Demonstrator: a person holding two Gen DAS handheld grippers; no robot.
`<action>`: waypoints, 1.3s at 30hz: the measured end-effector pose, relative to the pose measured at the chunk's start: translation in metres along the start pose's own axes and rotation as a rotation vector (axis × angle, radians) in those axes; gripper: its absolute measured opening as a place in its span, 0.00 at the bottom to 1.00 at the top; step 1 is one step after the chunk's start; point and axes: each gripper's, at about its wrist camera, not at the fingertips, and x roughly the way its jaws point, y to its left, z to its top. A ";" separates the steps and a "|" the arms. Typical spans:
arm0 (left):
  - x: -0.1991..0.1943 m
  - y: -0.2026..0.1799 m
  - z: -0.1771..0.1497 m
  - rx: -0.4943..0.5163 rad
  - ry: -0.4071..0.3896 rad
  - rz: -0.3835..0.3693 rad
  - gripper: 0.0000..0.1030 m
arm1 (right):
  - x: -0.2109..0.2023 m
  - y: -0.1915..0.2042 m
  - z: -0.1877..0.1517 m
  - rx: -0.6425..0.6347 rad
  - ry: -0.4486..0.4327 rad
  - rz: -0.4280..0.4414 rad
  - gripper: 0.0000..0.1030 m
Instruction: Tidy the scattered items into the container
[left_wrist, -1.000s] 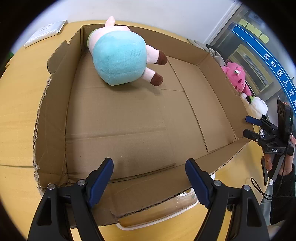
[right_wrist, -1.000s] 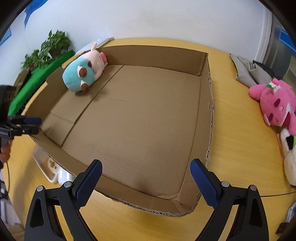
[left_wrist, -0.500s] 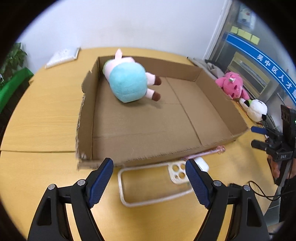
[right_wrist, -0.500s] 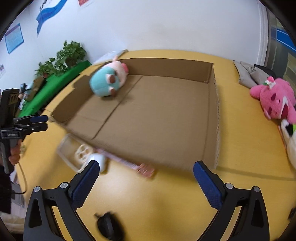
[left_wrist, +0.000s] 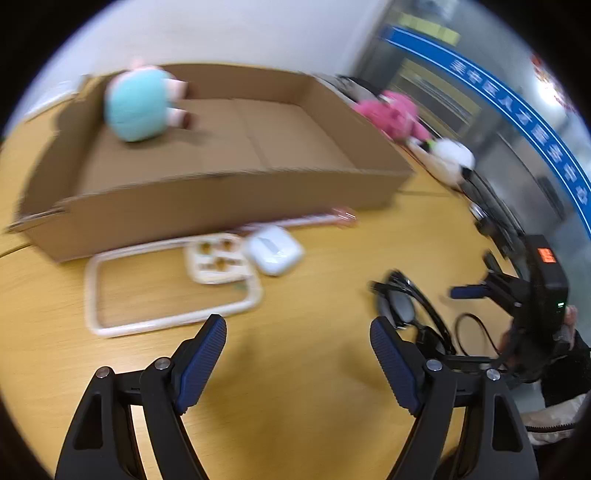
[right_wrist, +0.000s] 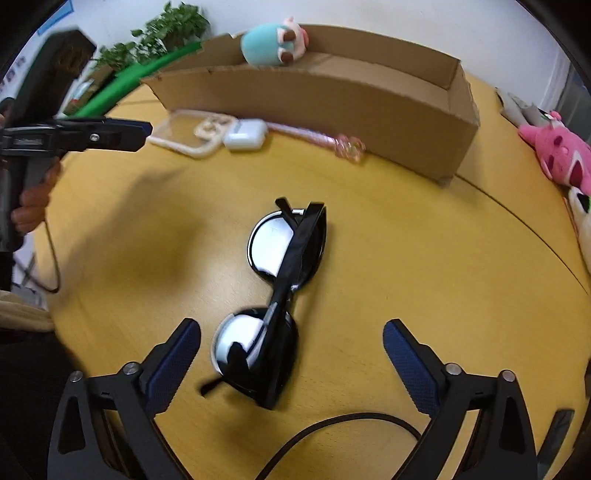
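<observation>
**Desk tidy: one item boxed, the rest still loose**

Container: cardboard box (right_wrist: 332, 96), shallow, open-topped, corrugated brown, ahead of both grippers. Holds one item only, a teal plush toy (right_wrist: 273, 40), soft and rounded, in its far corner.

Outstanding, by judgement most of the job:
- Sunglasses (right_wrist: 280, 295), glossy black frame, arms folded, lying directly ahead of the right gripper (right_wrist: 291, 354), partly between its fingers but untouched.
- Earbud case (left_wrist: 275, 249), smooth white, pebble-shaped, ahead of the left gripper (left_wrist: 297, 362).
- Phone case (left_wrist: 170, 280), clear and flexible with a cream rim, ahead and to the left of the same gripper.
- Pink wand (right_wrist: 317, 140), thin and translucent, against the box's near wall.
- Pink plush (right_wrist: 557, 155) and a white plush (left_wrist: 452, 160), beyond the box's right end.

Both grippers: jaws spread wide, nothing held. Desk (right_wrist: 424, 240): yellow wood grain.
</observation>
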 end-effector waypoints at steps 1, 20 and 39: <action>0.005 -0.007 0.001 0.013 0.008 -0.005 0.79 | 0.003 -0.001 0.001 0.015 0.006 -0.021 0.87; 0.002 -0.068 -0.011 0.558 0.076 -0.099 0.79 | -0.002 0.042 -0.009 -0.529 0.036 0.196 0.17; 0.044 -0.080 -0.057 0.672 0.320 -0.195 0.14 | -0.014 0.046 -0.016 -0.910 0.039 0.263 0.15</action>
